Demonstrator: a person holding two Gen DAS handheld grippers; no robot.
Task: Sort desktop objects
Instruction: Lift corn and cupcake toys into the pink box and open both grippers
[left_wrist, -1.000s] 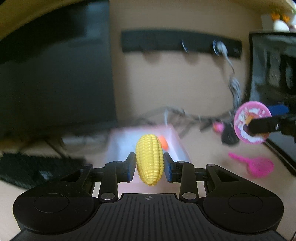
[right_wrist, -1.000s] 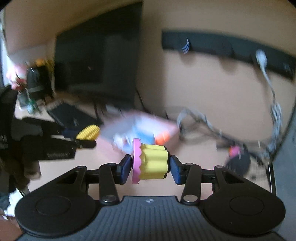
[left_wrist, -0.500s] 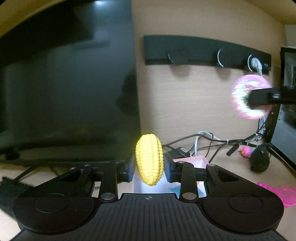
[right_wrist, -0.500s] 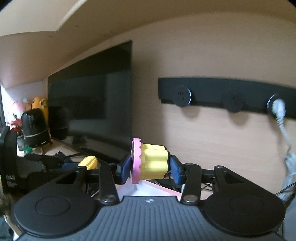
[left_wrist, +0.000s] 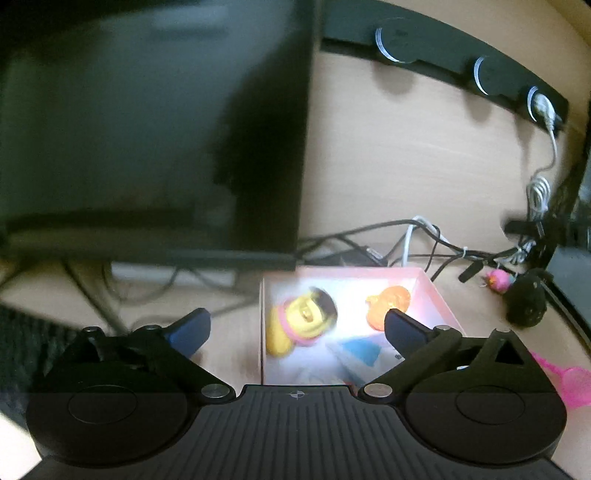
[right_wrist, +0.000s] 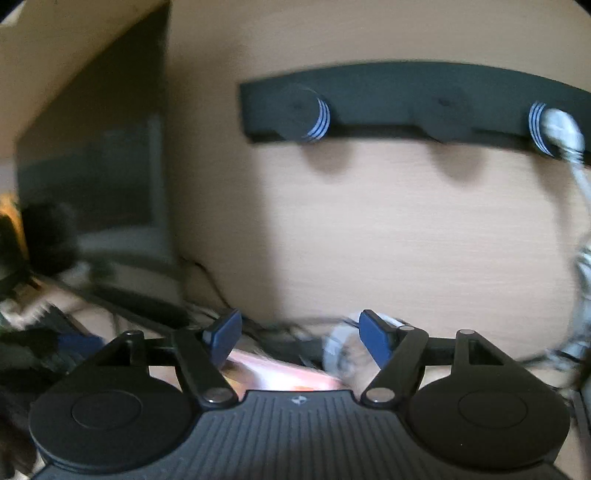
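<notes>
Yellow-pink toy (left_wrist: 301, 319), orange toy (left_wrist: 388, 304) inside pink box (left_wrist: 439, 295).

My left-wrist view: tilted down, close over the pink box (left_wrist: 439, 295) | my right-wrist view: faces the wall socket strip (right_wrist: 406, 99) | shared: strip, box, monitor (left_wrist: 155, 125).

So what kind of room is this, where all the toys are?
Probably a home desk or study corner. A big dark monitor stands on a wooden desk, a black socket strip runs along the wall, and cables tangle behind a pink toy box.
</notes>
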